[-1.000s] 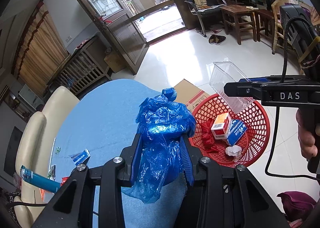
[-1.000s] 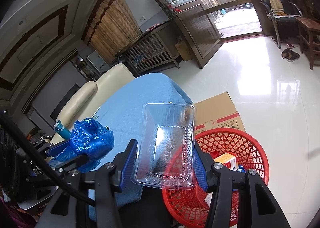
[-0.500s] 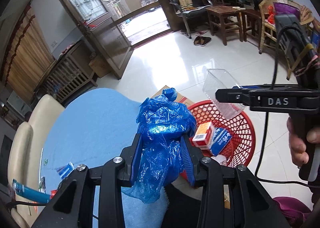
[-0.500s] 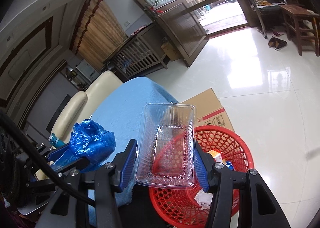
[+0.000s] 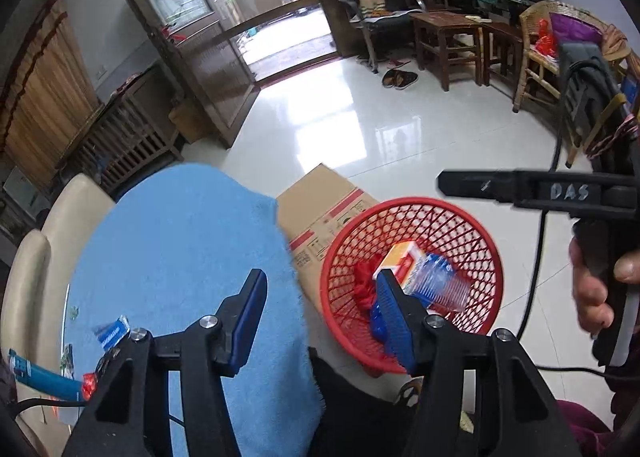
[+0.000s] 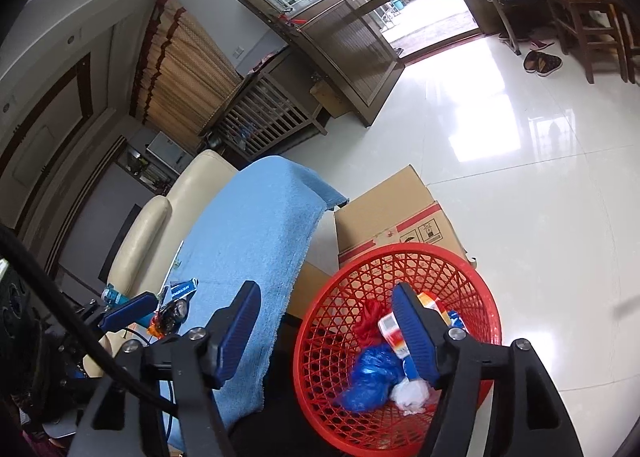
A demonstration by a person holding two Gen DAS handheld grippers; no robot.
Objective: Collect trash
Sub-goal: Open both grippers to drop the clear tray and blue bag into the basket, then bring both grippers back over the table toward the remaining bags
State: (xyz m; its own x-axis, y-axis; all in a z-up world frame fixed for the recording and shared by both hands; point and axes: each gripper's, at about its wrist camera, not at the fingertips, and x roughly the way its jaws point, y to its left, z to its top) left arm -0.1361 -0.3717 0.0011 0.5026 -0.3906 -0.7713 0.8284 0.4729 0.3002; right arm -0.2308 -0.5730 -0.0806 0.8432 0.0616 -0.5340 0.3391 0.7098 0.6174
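Both pairs of fingers stand apart with nothing between them. The left gripper [image 5: 322,311] has just been opening its jaws, and its blue pads [image 5: 250,319] are bare, with the blue towel on one side and the basket on the other behind them. The right gripper [image 6: 326,331] has likewise just been opening and grips nothing; in the left wrist view it shows as a black bar reaching in from the right above the basket, held by a hand [image 5: 592,289] at the right edge.

Below, the red mesh basket [image 6: 472,277] sits on the white tiled floor, just right of the blue towel [image 6: 256,241] that covers the table. Inside it lie the crumpled blue plastic bag [image 6: 372,377], a clear plastic tray [image 5: 440,289], an orange and white carton [image 5: 404,261], red scraps [image 6: 370,317] and a white wad [image 6: 412,395]. A cardboard box [image 6: 384,213] stands on the floor just beyond the basket, touching its far rim.

On the near left part of the towel more litter remains: a small blue wrapper [image 5: 112,331], a teal tube [image 5: 40,375] and a red scrap [image 5: 89,381]. A cream sofa [image 6: 160,225] runs along the far left side of the table.
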